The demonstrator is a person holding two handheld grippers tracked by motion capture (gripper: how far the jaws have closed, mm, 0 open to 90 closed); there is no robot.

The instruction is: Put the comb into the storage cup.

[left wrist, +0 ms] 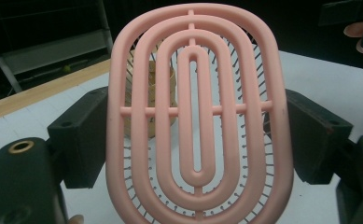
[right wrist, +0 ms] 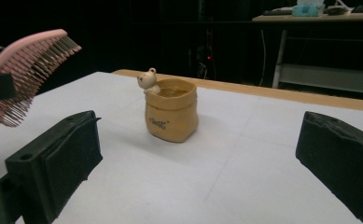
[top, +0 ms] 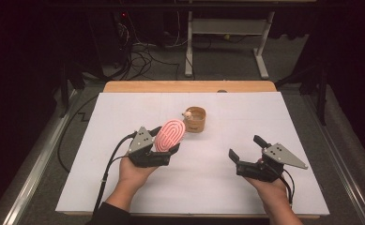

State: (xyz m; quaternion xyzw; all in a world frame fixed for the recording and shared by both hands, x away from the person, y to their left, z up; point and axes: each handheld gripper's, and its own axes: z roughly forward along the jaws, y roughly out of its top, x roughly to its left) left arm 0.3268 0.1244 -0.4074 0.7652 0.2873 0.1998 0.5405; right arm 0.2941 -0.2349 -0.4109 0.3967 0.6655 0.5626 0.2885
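The left gripper's [top: 167, 144] black pads [left wrist: 83, 135] clamped the two long edges of a pink hairbrush [left wrist: 198, 116], gripping its oval head across the middle and holding it clear of the table, tilted up with the open-ribbed back toward the gripper's own camera. The brush looked light and stiff, a moulded plastic frame with fine pins beneath; the smooth rim could slip under a loose squeeze, so the hold across the widest part of the rim, away from the pins, seemed the sound one. At the near right, the right gripper [top: 247, 149] stood with its jaws wide apart and nothing between them, hovering above the white table [top: 124, 187] and well apart from the brush. Beyond the brush, just right of it and farther off, sat a small tan pot [right wrist: 171, 115] shaped like a sack, a tiny bear figure [right wrist: 147, 80] perched on its rim; it appeared rigid and possibly breakable. Counted: one hairbrush, one pot, one bear, two grippers.
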